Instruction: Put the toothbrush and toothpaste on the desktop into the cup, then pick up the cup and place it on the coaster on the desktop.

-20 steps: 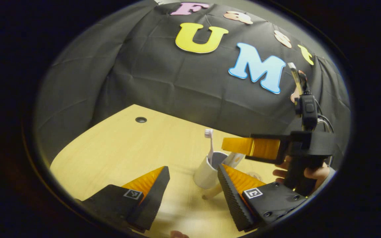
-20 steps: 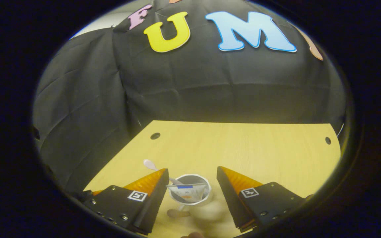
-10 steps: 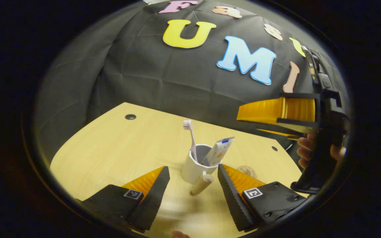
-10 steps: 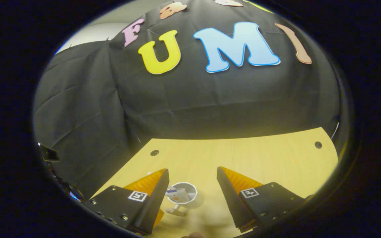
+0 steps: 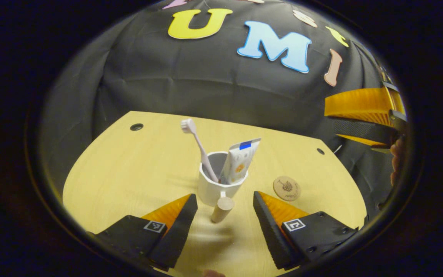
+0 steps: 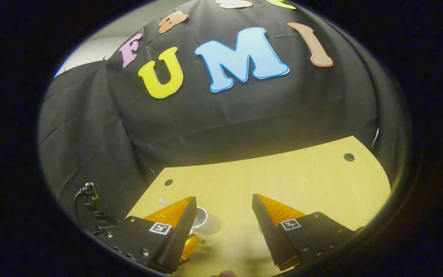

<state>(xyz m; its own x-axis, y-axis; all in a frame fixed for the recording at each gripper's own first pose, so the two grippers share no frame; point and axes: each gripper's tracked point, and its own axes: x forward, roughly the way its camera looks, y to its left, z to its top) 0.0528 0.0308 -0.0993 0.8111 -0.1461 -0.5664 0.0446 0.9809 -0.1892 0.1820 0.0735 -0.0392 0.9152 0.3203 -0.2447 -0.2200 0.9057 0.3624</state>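
Observation:
A white cup [image 5: 215, 188] stands on the wooden desktop [image 5: 129, 169], its wooden handle [image 5: 222, 209] pointing toward my left gripper. A toothbrush [image 5: 197, 146] and a toothpaste tube [image 5: 240, 161] stand upright in it. My left gripper [image 5: 224, 195] is open, low over the desk, with the handle between its fingertips but apart from both. A round coaster [image 5: 287, 188] lies just right of the cup. My right gripper [image 6: 223, 197] is open and empty, high above the desk; the cup [image 6: 202, 218] peeks out far below beside its left finger. In the left gripper view, it [image 5: 360, 115] hangs at the right edge.
Small round holes [image 5: 136, 126] [image 5: 317, 151] mark the desktop's far corners. The black cloth wall closes off the back. A hand [image 5: 395, 157] holds the right gripper at the right edge. A black cable with a plug [image 6: 90, 196] hangs off the desk's left side.
The right gripper has lifted up and away from the cup, leaving the toothpaste in it. The left gripper has swung so the cup and its handle sit centred between its fingers.

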